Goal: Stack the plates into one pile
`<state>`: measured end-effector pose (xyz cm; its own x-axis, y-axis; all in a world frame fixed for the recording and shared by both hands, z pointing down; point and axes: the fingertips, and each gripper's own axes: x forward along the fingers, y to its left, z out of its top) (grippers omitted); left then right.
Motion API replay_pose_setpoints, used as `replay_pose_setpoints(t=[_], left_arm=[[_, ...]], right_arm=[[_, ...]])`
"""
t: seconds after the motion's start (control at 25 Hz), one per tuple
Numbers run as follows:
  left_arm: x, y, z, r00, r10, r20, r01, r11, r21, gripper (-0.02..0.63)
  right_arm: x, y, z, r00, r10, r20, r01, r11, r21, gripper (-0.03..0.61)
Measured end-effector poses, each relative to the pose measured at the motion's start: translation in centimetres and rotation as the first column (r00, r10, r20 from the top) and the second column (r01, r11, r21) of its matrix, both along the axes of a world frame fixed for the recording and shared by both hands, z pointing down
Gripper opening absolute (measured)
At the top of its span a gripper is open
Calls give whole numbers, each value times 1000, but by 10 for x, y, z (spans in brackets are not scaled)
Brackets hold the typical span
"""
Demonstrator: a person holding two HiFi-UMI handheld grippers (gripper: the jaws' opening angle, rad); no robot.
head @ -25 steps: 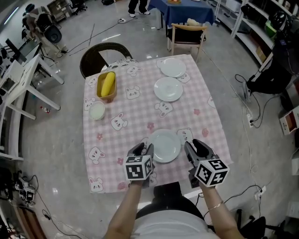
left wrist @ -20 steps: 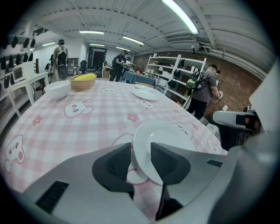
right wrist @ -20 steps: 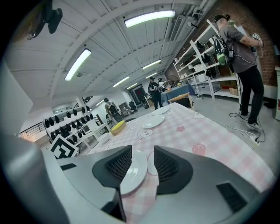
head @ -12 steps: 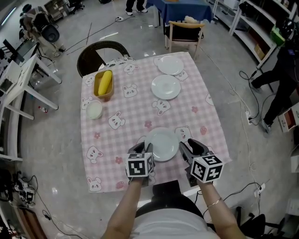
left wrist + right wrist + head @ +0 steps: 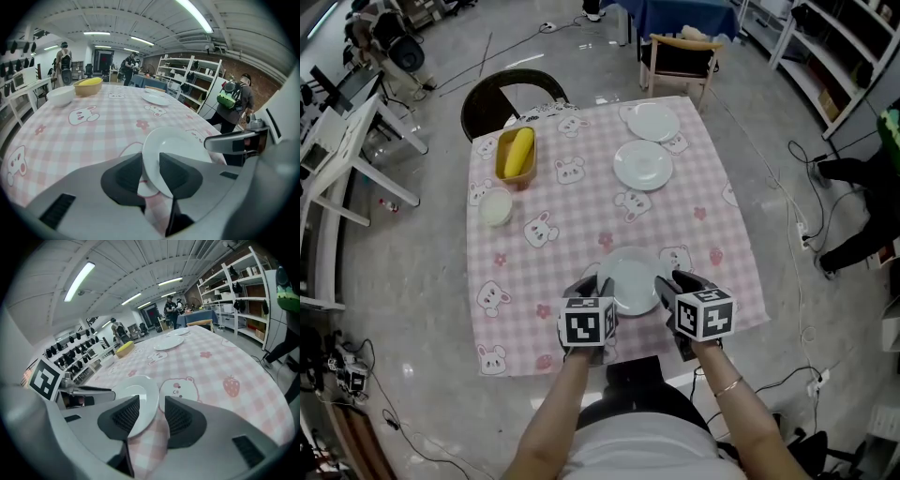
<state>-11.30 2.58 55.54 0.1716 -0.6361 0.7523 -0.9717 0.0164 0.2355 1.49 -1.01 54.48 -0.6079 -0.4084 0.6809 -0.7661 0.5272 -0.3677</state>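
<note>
A white plate (image 5: pixel 630 279) lies near the front edge of the pink checked table (image 5: pixel 581 225). My left gripper (image 5: pixel 592 287) is at the plate's left rim. Its jaws have just been closing, and in the left gripper view the rim (image 5: pixel 151 154) fills the gap between the pads. My right gripper (image 5: pixel 673 281) straddles the right rim. Its jaws have just been opening, and in the right gripper view the plate (image 5: pixel 136 392) rests by the left pad with cloth showing before the right pad. Two more white plates (image 5: pixel 643 165) (image 5: pixel 653 121) sit at the far right.
A brown bowl holding a banana (image 5: pixel 516 155) and a small white bowl (image 5: pixel 495 207) stand at the far left. A dark chair (image 5: pixel 502 105) and a wooden chair (image 5: pixel 680 58) stand behind the table. The front table edge is just under my grippers.
The right gripper has come down and in from beside the plate, so its jaws now stand over the right rim. The left gripper stayed at the left rim and its jaws narrowed.
</note>
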Motion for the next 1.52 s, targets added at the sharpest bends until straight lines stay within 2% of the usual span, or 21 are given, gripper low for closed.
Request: replay_pose_setpoints(t=[0.36, 0.52, 0.8, 0.96, 1.08, 1.28, 1.52], left_arm=[[-2, 0, -1, 1000, -2, -6, 2, 1000, 0, 133], [-3, -1, -1, 1000, -1, -8, 1, 1000, -4, 132], [-2, -2, 1, 1000, -3, -4, 3, 1000, 3, 129], [-5, -3, -4, 999, -37, -35, 37, 999, 8, 115], [-7, -3, -7, 999, -48, -23, 49, 999, 16, 112], [-8, -6, -22, 998, -63, -9, 64, 996, 65, 95], [-5, -22, -44, 998, -57, 1, 56, 991, 119, 94]], right_arm=[[-10, 0, 14, 999, -11, -53, 8, 998, -59, 158], [-9, -2, 15, 997, 7, -77, -11, 999, -48, 117], [-9, -2, 18, 998, 17, -56, -20, 999, -42, 100], [-10, -1, 12, 999, 24, -41, -25, 999, -40, 92], [-10, 0, 9, 999, 33, -12, -33, 999, -41, 82], [-7, 3, 2, 998, 46, 34, -45, 998, -36, 66], [-4, -14, -23, 997, 50, 65, -52, 998, 21, 60]])
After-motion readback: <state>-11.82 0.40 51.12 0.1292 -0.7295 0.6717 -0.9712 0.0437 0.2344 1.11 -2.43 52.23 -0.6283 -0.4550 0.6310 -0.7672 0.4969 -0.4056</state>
